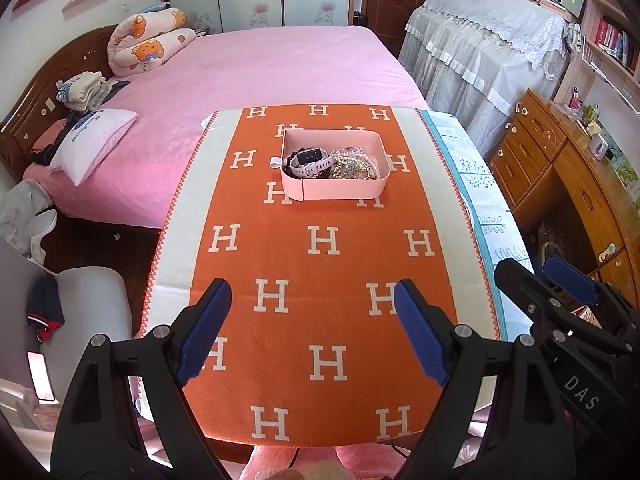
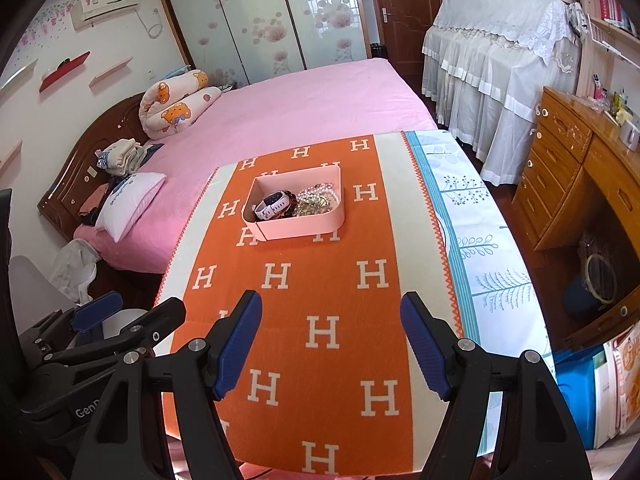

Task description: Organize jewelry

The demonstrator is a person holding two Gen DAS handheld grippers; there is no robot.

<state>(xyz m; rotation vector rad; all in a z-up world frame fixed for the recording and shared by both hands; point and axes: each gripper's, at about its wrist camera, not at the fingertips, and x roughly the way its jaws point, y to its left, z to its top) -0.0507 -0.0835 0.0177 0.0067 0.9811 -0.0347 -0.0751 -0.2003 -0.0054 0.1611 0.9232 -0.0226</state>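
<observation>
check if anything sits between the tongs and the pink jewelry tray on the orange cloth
Nothing visible does. Only bare orange cloth lies between the open left tongs, the open right tongs and the pink tray. The white watch and beads sit inside it.

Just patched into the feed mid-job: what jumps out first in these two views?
The orange blanket with white H letters covering the table grabs the eye first. On its far half sits a pale pink rounded plastic tray heaped with a white-strapped smartwatch and pearl and gold jewelry. Beyond lies a pink-covered bed.
</observation>
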